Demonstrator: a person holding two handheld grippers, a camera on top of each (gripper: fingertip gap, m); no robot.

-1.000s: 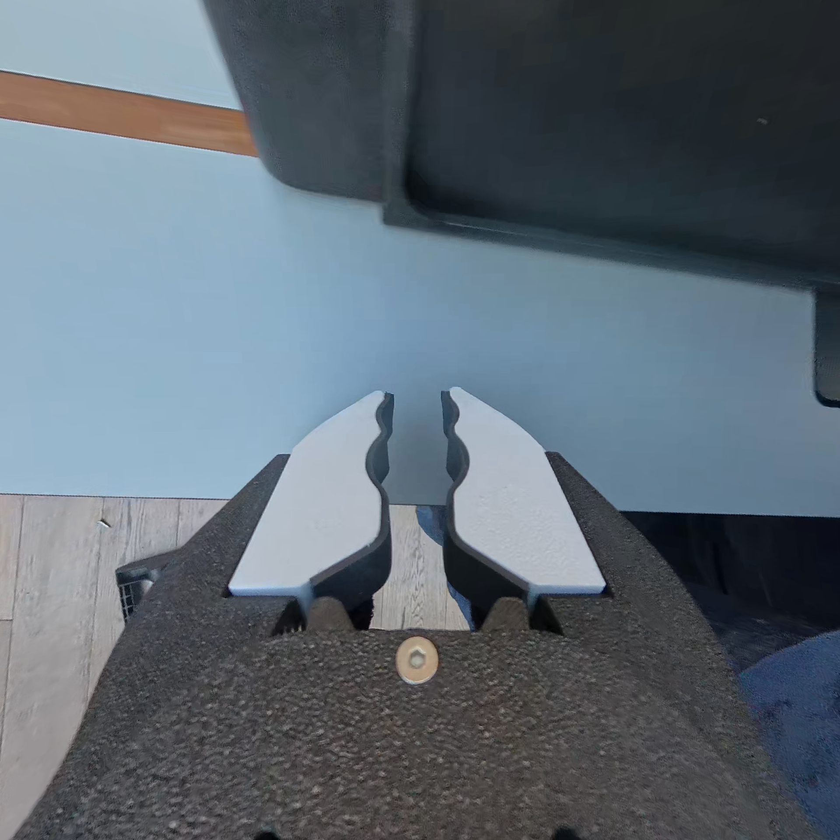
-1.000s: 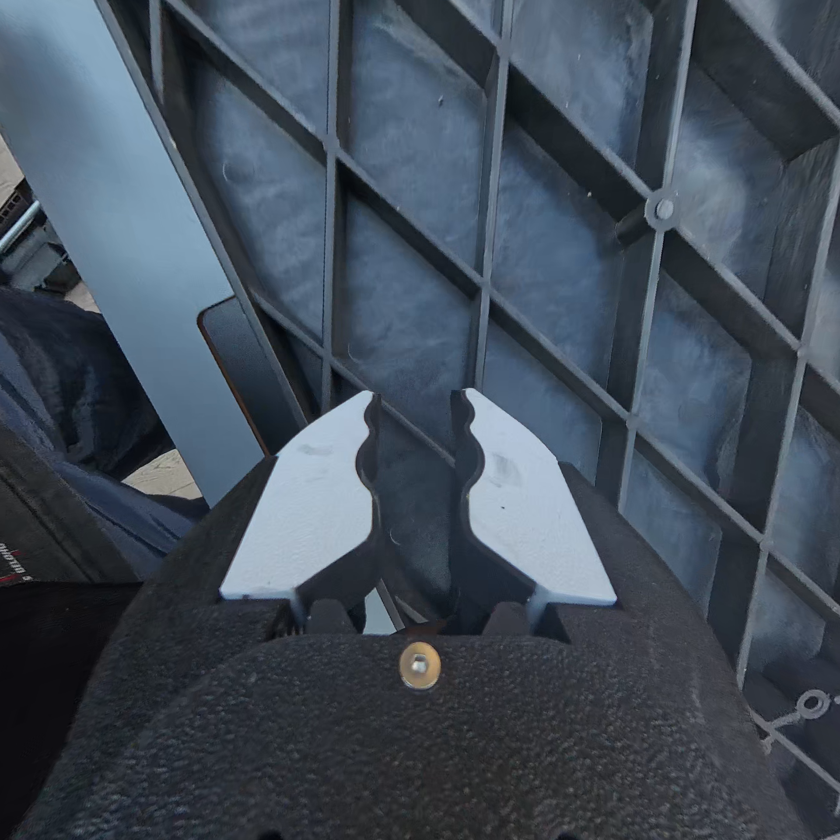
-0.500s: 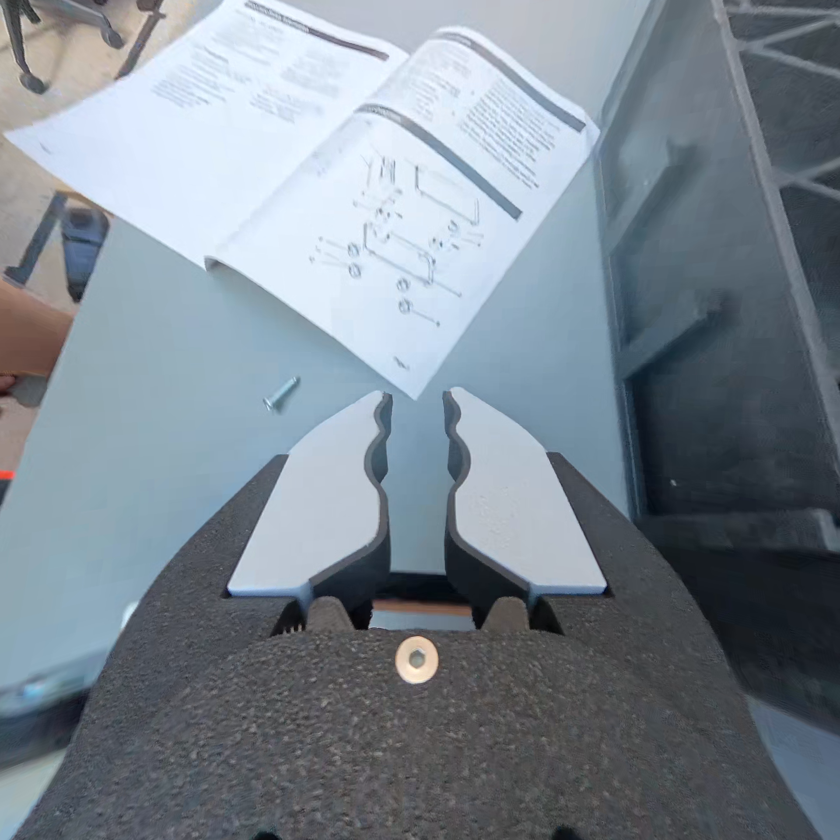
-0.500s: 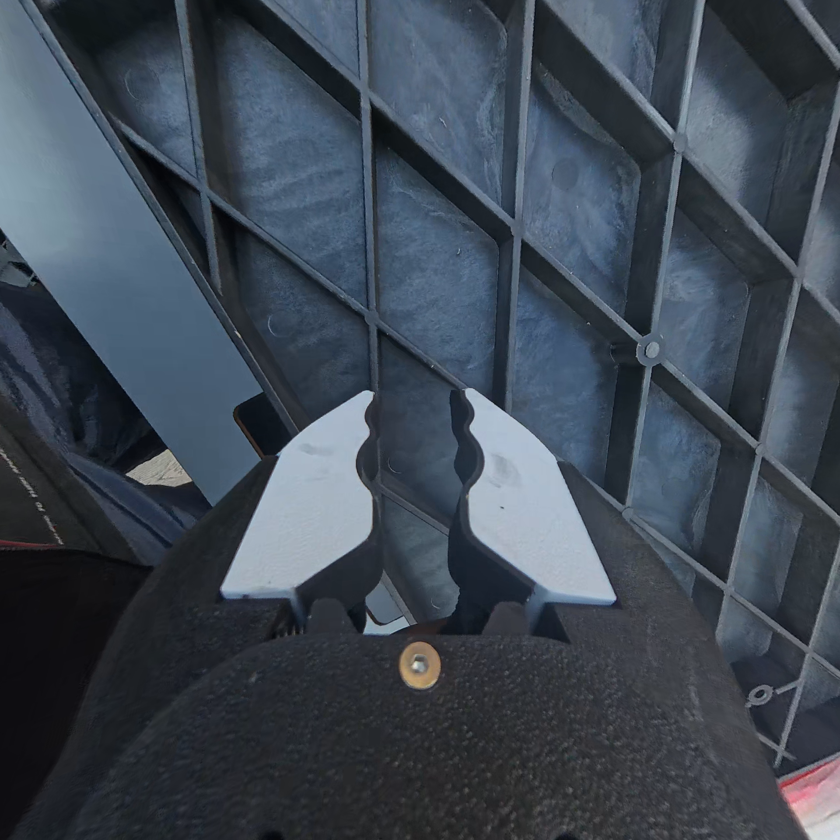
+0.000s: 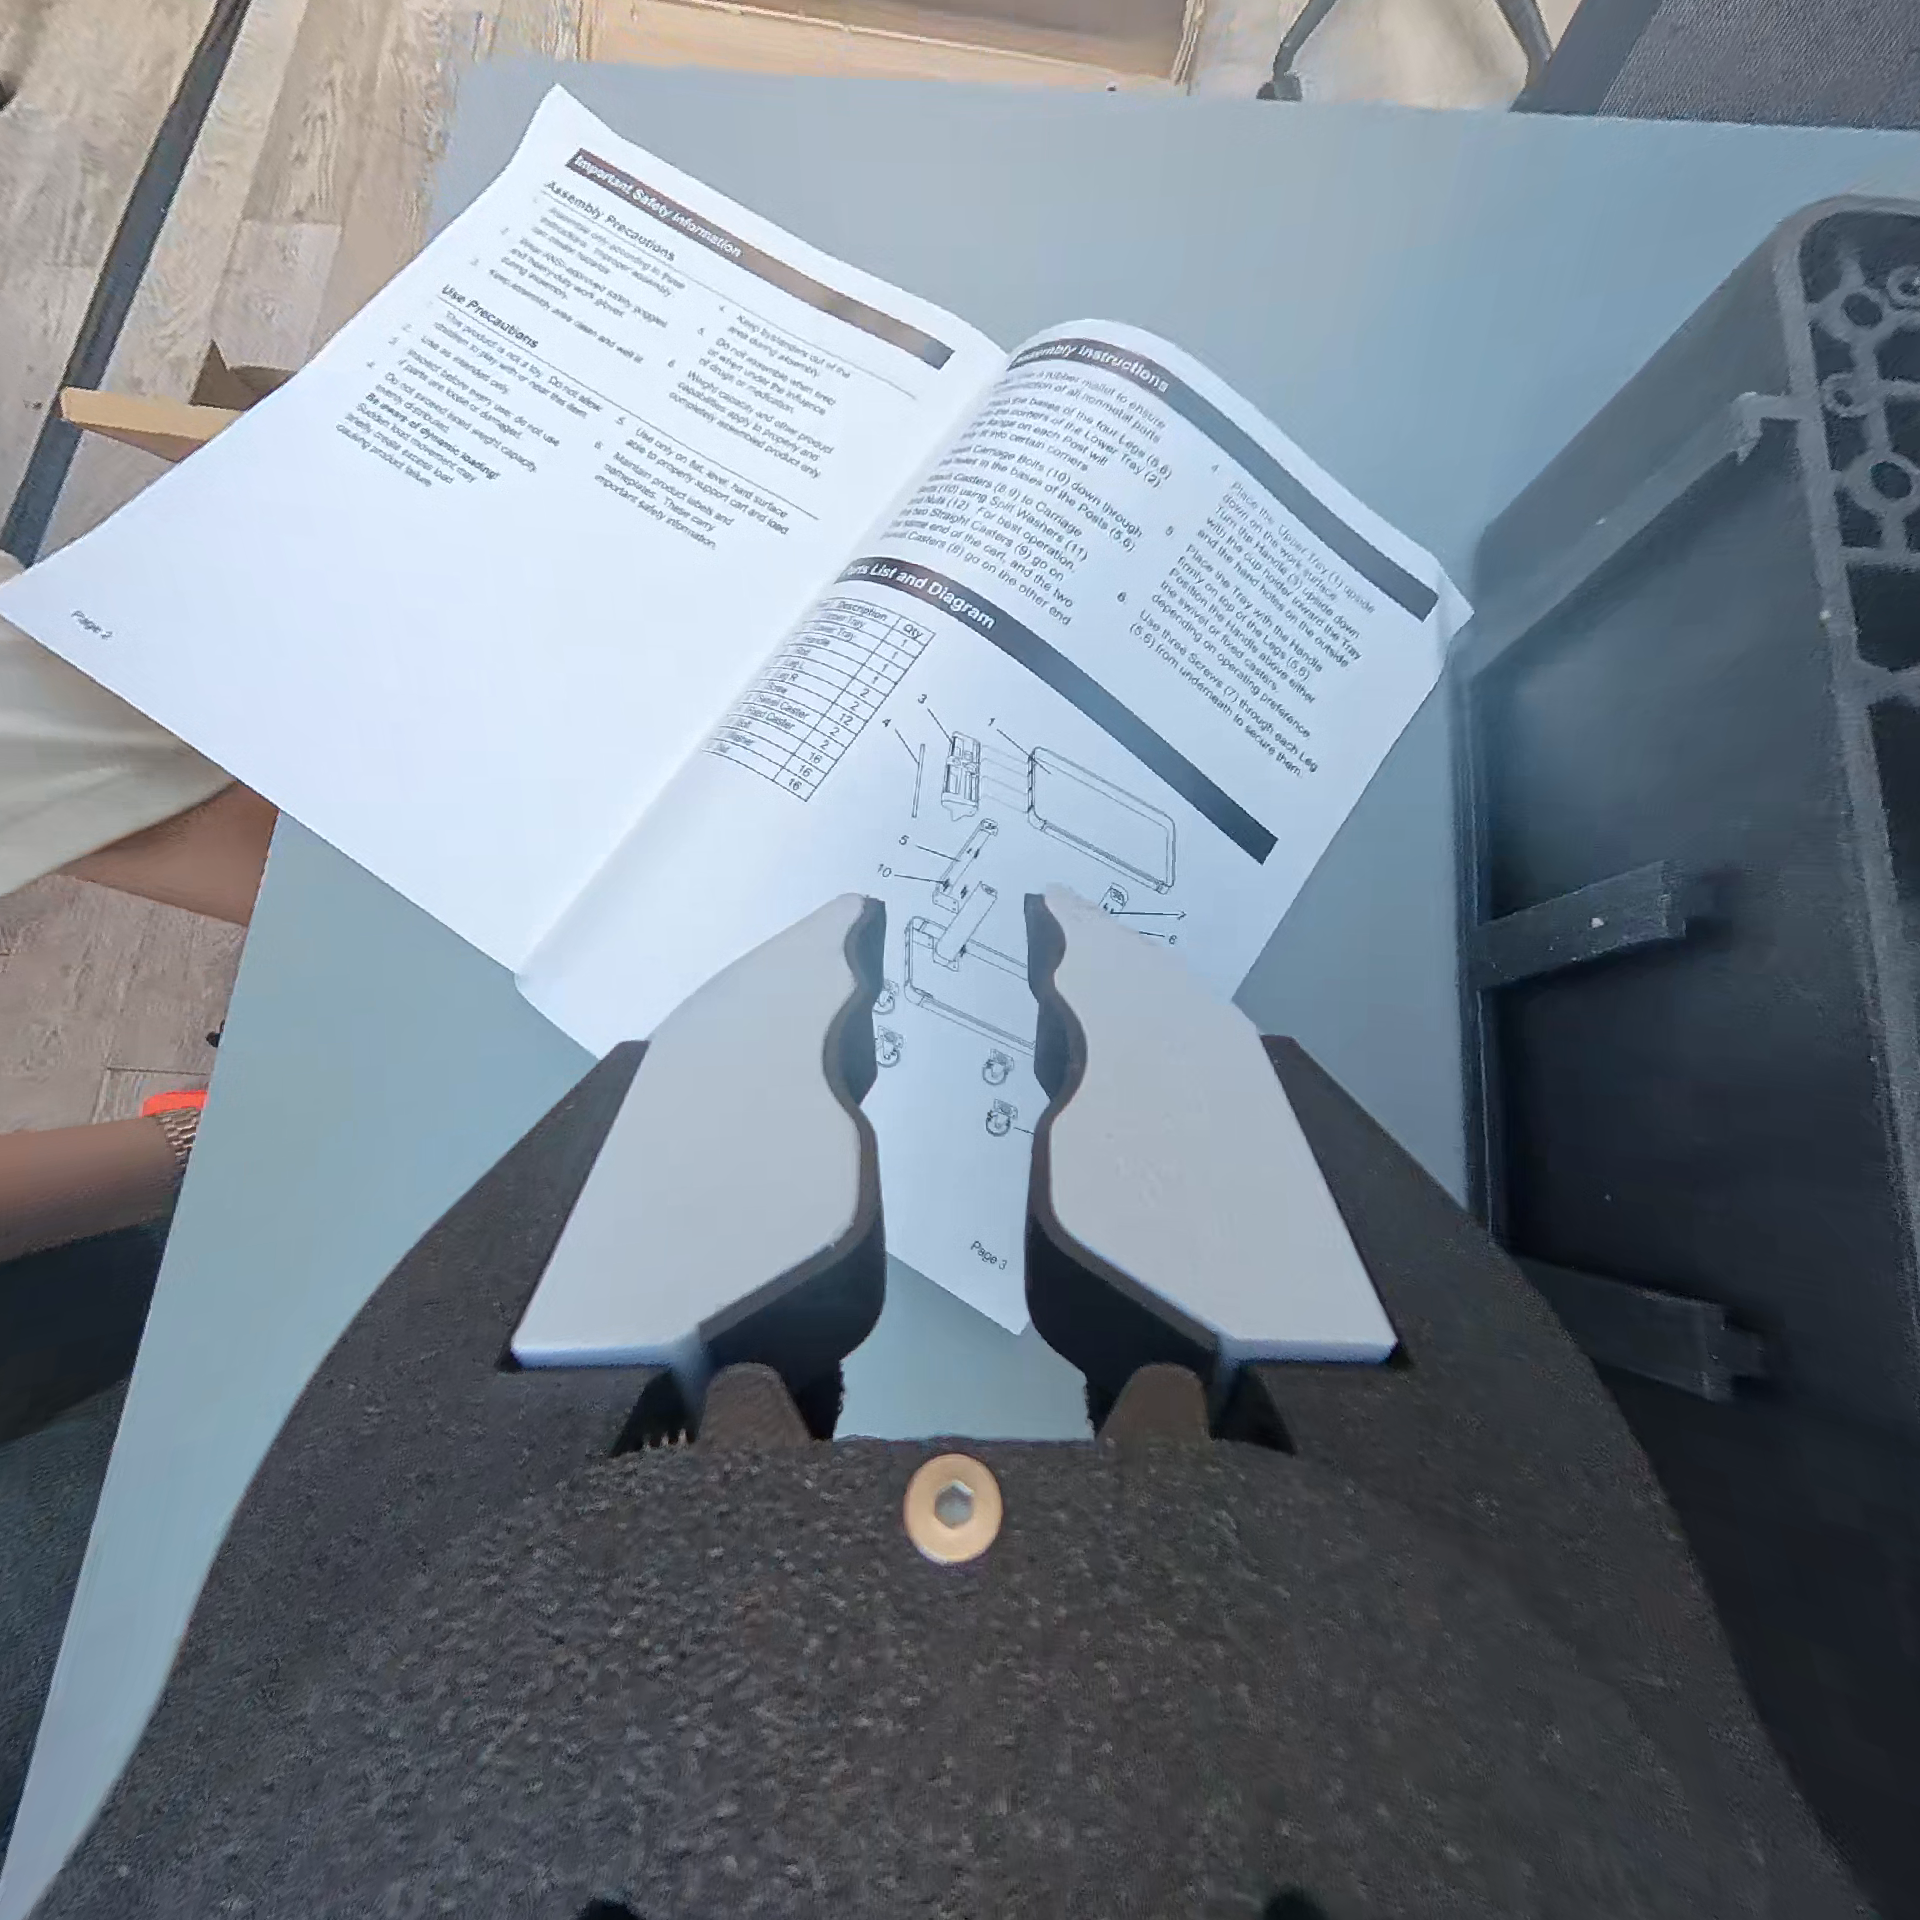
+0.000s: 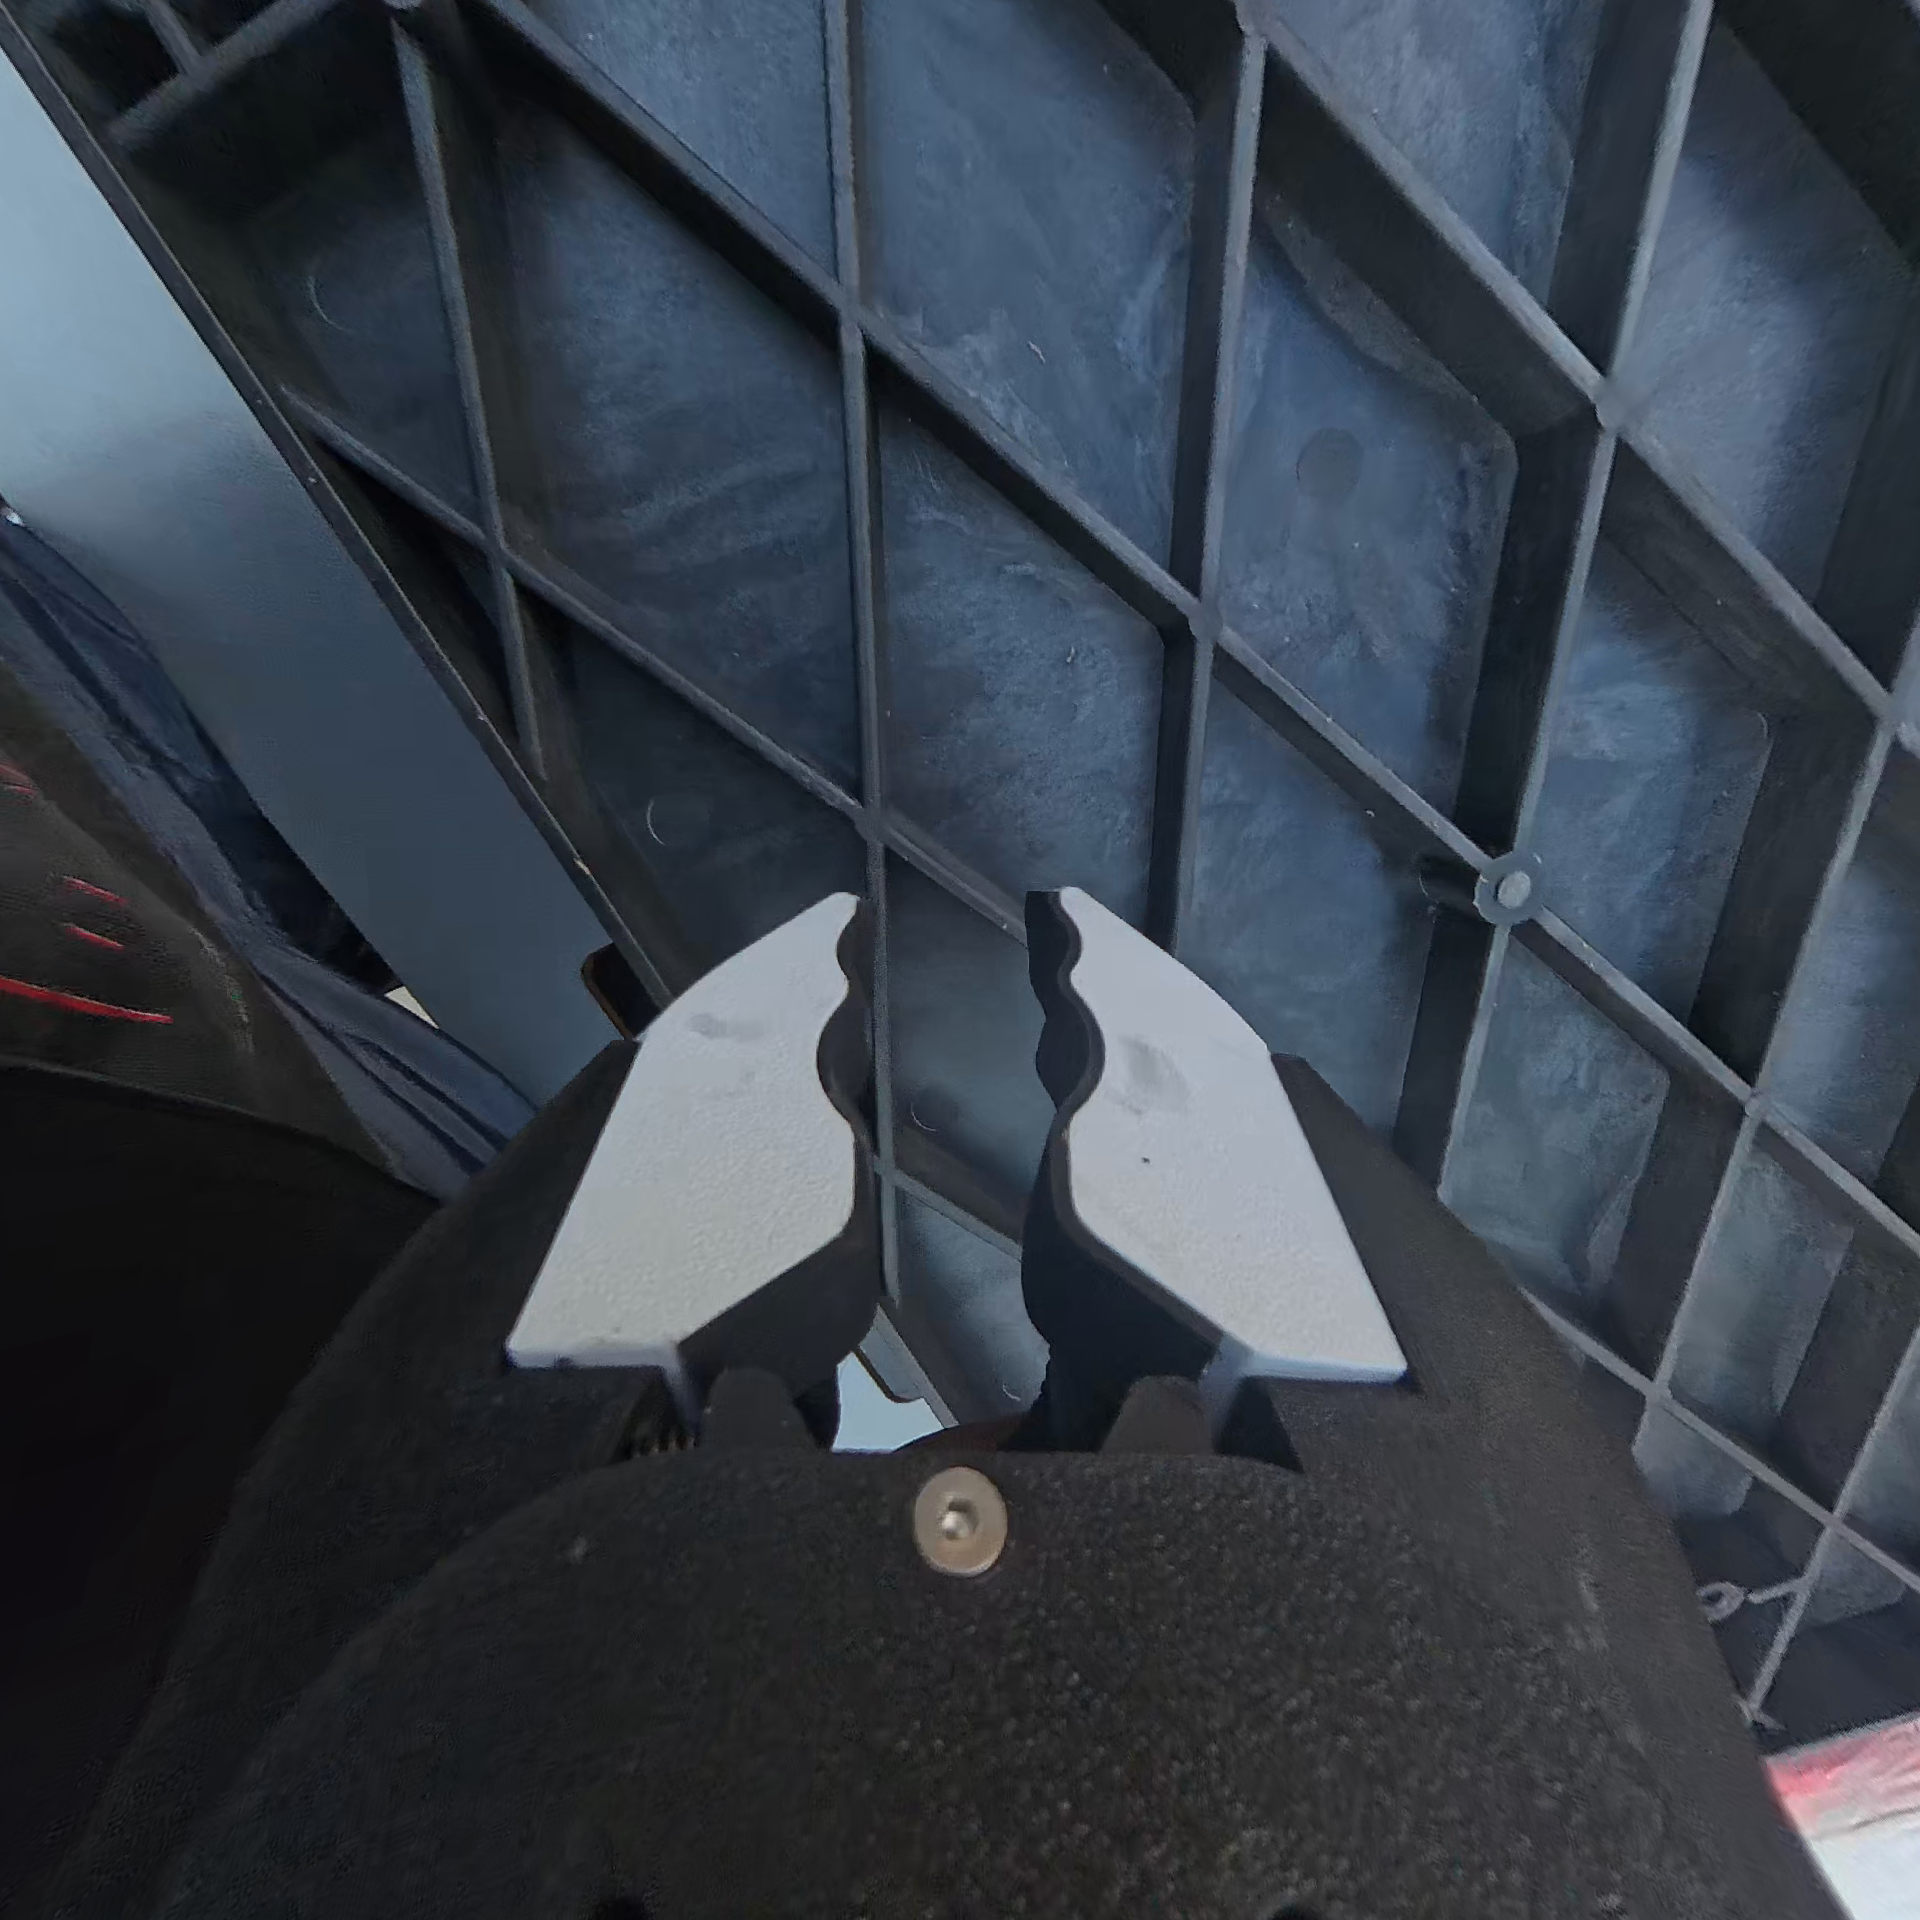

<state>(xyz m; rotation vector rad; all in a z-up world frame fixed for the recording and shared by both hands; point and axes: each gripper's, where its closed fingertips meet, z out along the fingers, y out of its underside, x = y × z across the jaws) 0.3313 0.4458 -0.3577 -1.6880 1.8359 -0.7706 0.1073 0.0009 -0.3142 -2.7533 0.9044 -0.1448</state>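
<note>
Black plastic tray [image 6: 1039, 540]: underside up, a lattice of crossing ribs with dusty, scuffed cells, filling nearly the whole right wrist view. In the left wrist view the same piece [image 5: 1714, 831] lies on the right part of the table, its rounded corner and side wall showing.

Grey table [image 5: 1195, 229]: flat matte top that carries the tray and the paper; wood-look floor [image 5: 114, 987] beyond its left edge.

Instruction booklet [image 5: 623, 582]: white, lying open flat on the table just left of the tray, printed text on both pages and a parts diagram on the right page.

Left gripper [image 5: 954, 914]: jaws parted, nothing between them, above the booklet's near corner and not seen to touch it.

Right gripper [image 6: 943, 914]: jaws parted, holding nothing, pointed close at the ribbed underside; one thin rib lines up with the gap, contact not discernible.

Forearm [image 5: 83, 1184]: at the table's left edge, with a metal wristband [image 5: 179, 1127].
</note>
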